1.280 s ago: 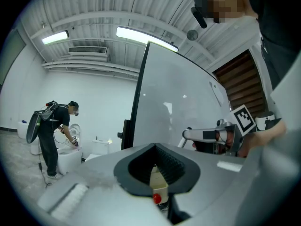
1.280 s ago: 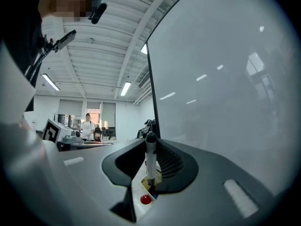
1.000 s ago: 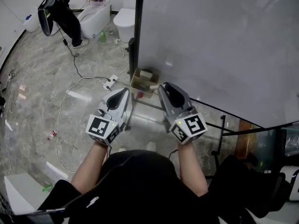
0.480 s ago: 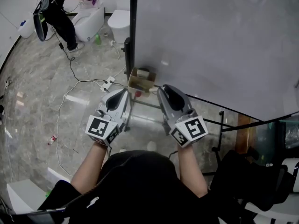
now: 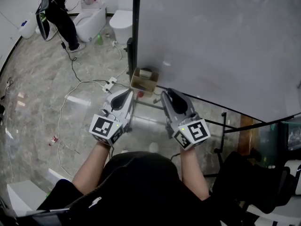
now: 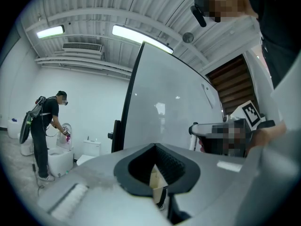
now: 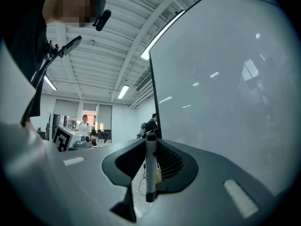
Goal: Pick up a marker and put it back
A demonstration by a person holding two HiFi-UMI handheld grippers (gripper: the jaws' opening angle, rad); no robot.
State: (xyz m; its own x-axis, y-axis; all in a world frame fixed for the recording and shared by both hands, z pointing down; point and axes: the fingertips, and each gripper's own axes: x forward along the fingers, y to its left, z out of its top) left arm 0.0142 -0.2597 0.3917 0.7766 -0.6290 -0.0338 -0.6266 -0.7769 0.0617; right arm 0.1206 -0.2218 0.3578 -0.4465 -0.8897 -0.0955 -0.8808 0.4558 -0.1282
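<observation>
A grey marker [image 7: 150,166] with a dark lower end stands upright between the pads of my right gripper [image 7: 151,147], which is shut on it. In the head view that gripper [image 5: 170,94] points at the foot of a large whiteboard [image 5: 211,41]; the marker itself is hidden there. My left gripper [image 5: 124,95] is held beside it, a hand's width to the left. In the left gripper view its jaws [image 6: 157,173] stand a narrow gap apart with nothing between them; a cardboard box shows through the gap.
A small cardboard box [image 5: 144,80] sits on the floor at the whiteboard's black post [image 5: 136,36]. A power strip with a white cable [image 5: 111,83] lies on the marble floor. A person [image 5: 59,11] works at a toilet [image 5: 123,20] far back. A dark chair [image 5: 254,182] is at lower right.
Both grippers have dropped slightly and shifted a little to the right, still side by side. The marker stays in the right gripper. The person at the back has shifted.
</observation>
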